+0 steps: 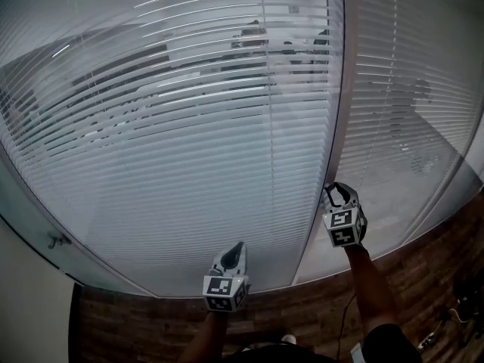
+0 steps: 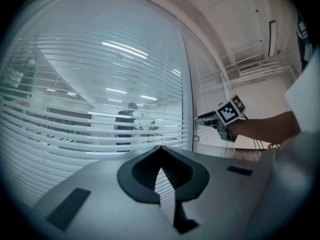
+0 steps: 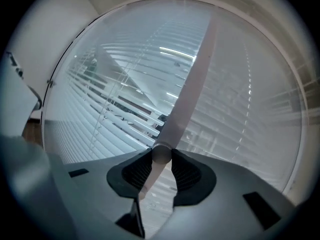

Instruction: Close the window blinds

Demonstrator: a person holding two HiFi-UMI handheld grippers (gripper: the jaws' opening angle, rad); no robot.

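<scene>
White slatted blinds [image 1: 189, 127] cover the wide window, their slats partly tilted so the room behind shows through. My right gripper [image 1: 333, 191] is at the window post [image 1: 339, 112], shut on the pale, translucent blind wand [image 3: 192, 89], which runs up and to the right from between its pads [image 3: 161, 156]. In the left gripper view the right gripper [image 2: 202, 118] reaches level to the post. My left gripper [image 1: 240, 246] is lower and to the left, pointing at the blinds. Its tips [image 2: 161, 149] are shut together with nothing held.
A second blind [image 1: 401, 89] covers the pane right of the post. A wood-pattern floor [image 1: 423, 271] lies below the window, with a white wall [image 1: 30, 308] at the left. A person [image 2: 125, 126] stands beyond the glass.
</scene>
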